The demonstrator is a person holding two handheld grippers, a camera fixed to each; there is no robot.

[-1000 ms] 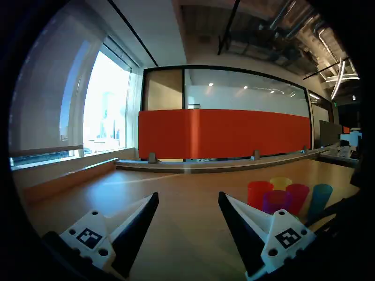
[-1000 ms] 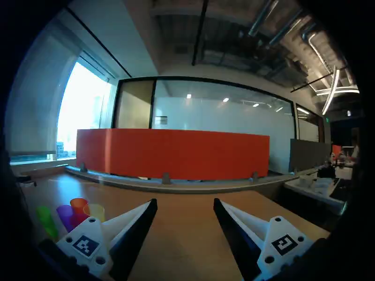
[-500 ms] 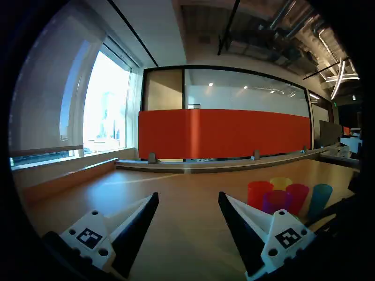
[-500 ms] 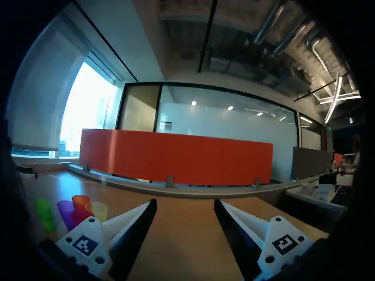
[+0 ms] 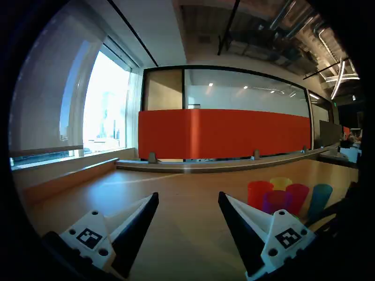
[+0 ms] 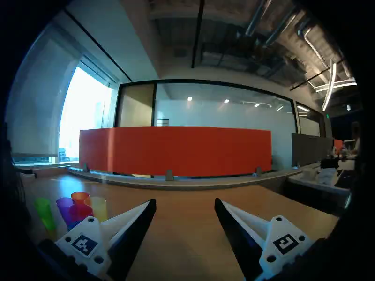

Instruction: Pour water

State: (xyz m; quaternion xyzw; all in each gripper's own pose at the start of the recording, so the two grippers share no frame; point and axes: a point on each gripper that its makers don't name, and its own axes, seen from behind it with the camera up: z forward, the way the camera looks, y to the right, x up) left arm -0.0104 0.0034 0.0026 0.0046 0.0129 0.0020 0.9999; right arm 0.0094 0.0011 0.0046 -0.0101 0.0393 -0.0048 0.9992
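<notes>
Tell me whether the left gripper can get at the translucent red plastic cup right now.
Probably yes. The left gripper is open, and the translucent red plastic cup stands at the cluster's left edge, bare wooden table before it; the translucent purple cup crowds its right side.

Translucent plastic cups [image 5: 276,201] in several colours stand upright in a tight cluster. They sit on the wooden desk [image 5: 187,187].
</notes>
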